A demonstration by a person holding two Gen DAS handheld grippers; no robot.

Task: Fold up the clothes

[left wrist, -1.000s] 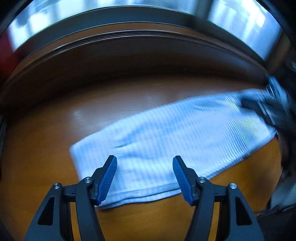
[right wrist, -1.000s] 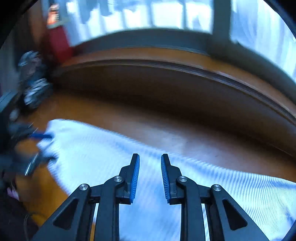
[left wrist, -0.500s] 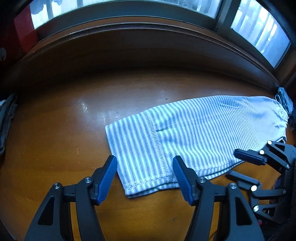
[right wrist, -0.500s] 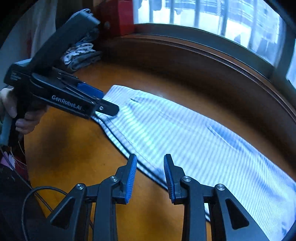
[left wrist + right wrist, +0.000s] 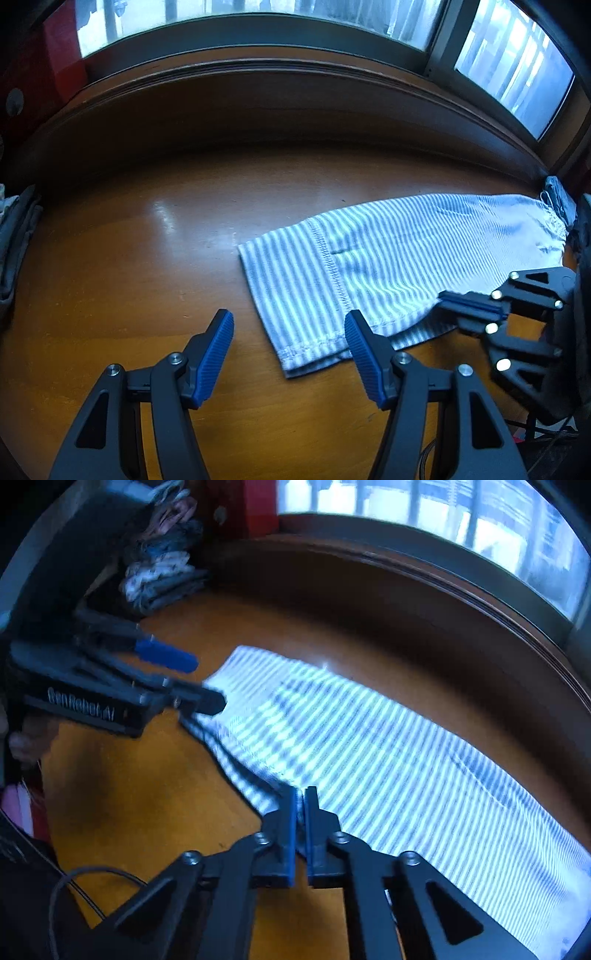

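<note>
On a wooden desk [image 5: 129,258], the right tool [image 5: 300,801] pinches the striped garment's [image 5: 388,258] edge; the left tool [image 5: 290,350] gapes. Next, probably grip the hem.

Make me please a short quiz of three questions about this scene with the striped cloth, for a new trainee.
1. True or false: the right gripper has its jaws closed on the near edge of the striped garment.
2. Multiple choice: how does the left gripper stand? A) open, holding nothing; B) closed on the garment; C) out of view.
3. Short answer: what does the garment lie on, and what sits in the far left corner in the right wrist view?

Key
1. True.
2. A: its jaws are wide apart above the wooden table, next to the garment's hemmed end.
3. On the wooden table; a pile of folded clothes.
</note>
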